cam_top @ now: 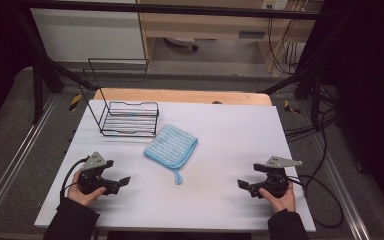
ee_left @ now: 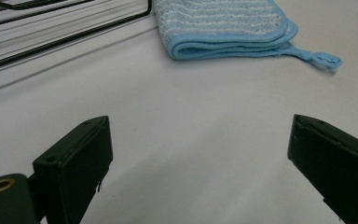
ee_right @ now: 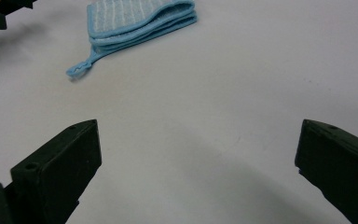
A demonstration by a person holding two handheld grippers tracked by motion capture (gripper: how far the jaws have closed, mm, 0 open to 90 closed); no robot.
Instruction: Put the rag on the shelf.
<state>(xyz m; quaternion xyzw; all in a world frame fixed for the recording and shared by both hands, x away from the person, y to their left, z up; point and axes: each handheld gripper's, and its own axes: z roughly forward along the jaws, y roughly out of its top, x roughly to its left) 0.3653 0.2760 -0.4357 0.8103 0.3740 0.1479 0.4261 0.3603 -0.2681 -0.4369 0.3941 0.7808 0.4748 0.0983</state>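
Black grippers (cam_top: 125,181) (cam_top: 241,184) — grey three-cornered plates, trailing black cables — dark sleeves (cam_top: 72,220).

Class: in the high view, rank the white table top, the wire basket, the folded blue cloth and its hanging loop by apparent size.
1. white table top
2. wire basket
3. folded blue cloth
4. hanging loop

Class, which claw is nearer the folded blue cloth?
Left. The left claw sits just below-left of the cloth; the right claw lies farther off, below-right.
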